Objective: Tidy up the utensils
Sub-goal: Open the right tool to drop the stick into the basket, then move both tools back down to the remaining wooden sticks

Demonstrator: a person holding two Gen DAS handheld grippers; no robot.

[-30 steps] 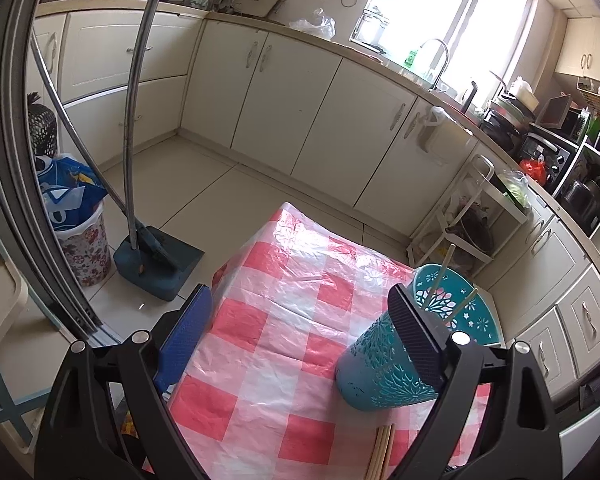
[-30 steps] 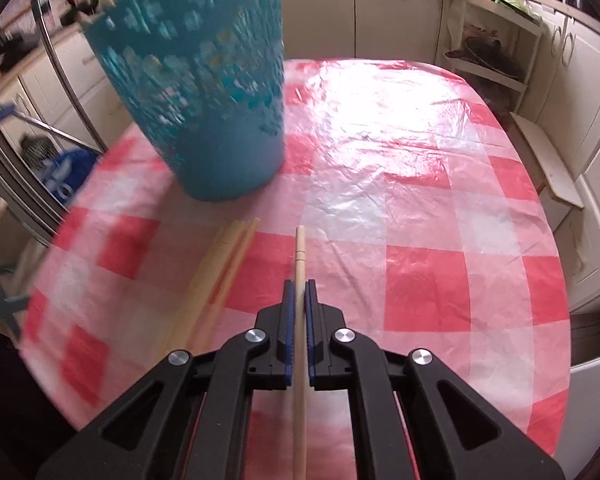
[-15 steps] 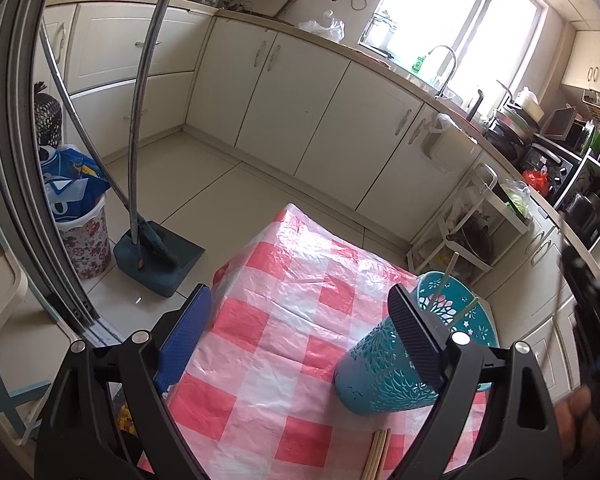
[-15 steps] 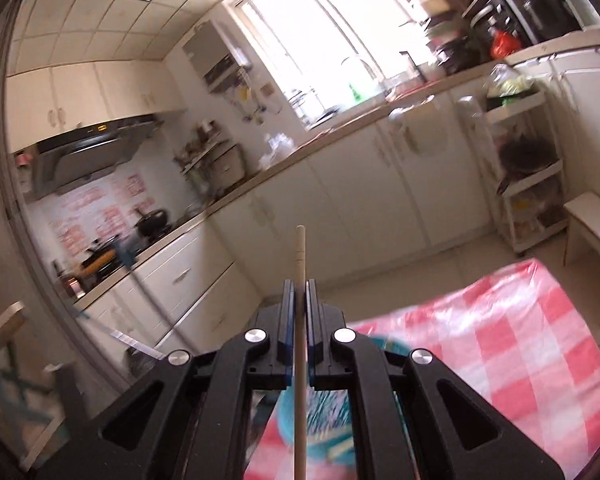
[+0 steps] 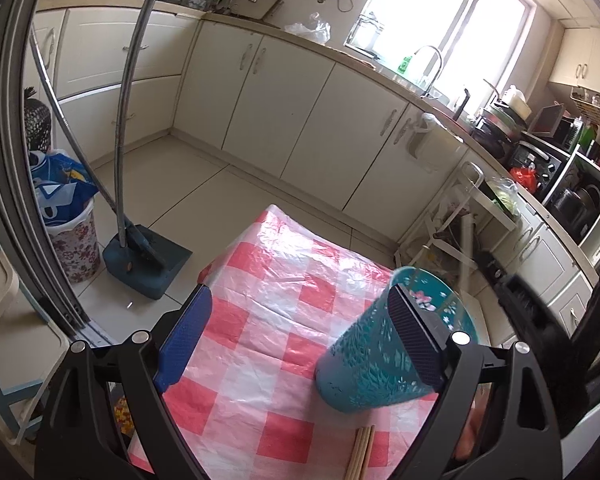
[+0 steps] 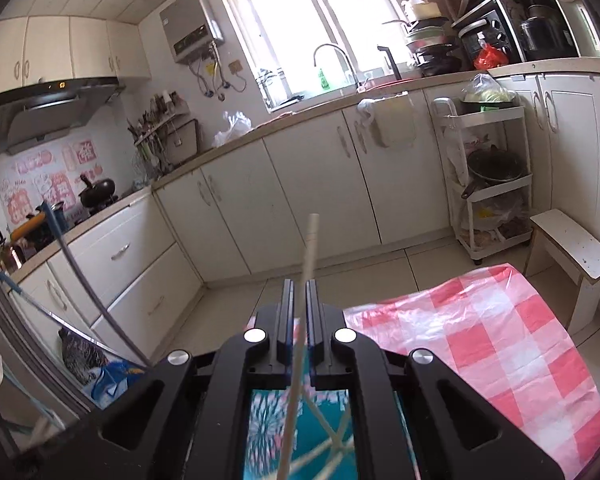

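Left gripper (image 5: 300,336) fingers wide apart over the glossy red-and-white checked plastic tablecloth (image 5: 260,320). Right gripper (image 6: 299,292) slightly parted around a pale, slender wooden chopstick (image 6: 306,276), which sits loose above the perforated teal plastic utensil holder (image 5: 364,364). More chopsticks (image 5: 360,452) lie flat beside its base.

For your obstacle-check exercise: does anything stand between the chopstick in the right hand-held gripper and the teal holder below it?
Nothing visible does. The chopstick hangs between the right hand-held gripper fingers, its lower end over the teal holder, where only other chopsticks lie.
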